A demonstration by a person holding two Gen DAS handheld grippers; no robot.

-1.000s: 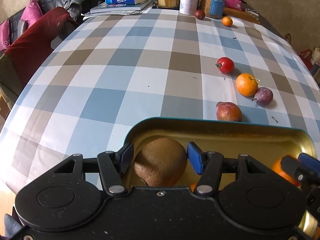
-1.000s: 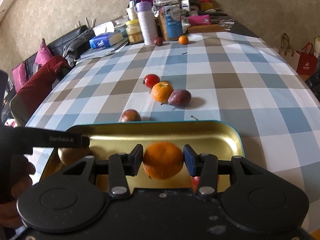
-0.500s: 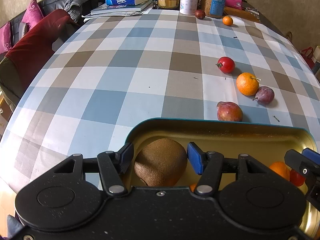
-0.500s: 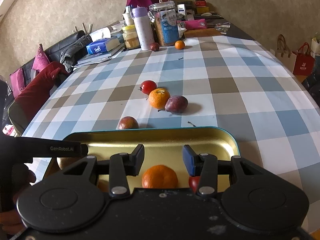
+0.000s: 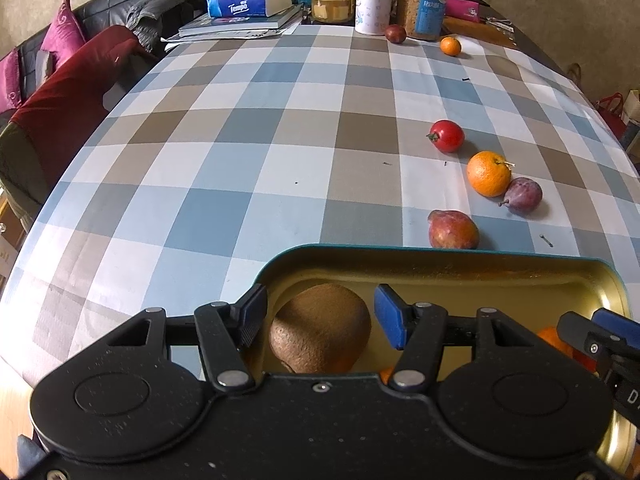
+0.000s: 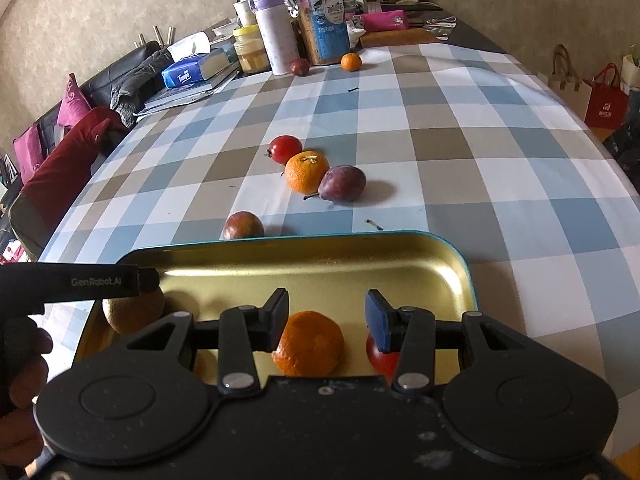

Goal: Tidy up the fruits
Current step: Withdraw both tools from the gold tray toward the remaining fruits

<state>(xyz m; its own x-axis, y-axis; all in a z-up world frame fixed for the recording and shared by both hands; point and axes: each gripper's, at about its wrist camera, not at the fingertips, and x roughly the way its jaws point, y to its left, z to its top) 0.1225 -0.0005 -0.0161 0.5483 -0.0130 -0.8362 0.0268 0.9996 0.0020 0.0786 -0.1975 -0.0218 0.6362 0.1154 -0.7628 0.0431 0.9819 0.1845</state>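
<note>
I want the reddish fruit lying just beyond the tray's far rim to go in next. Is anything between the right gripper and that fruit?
Only the tray's far rim. The right gripper is open over the tray, above a mandarin. The reddish fruit lies just beyond the rim on the tablecloth, apart from the other fruits.

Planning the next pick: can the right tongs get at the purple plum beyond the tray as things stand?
Probably yes. The right tongs are open and empty, the purple plum lies uncovered on the cloth past the tray, its right side free; only the orange touches its left.
</note>
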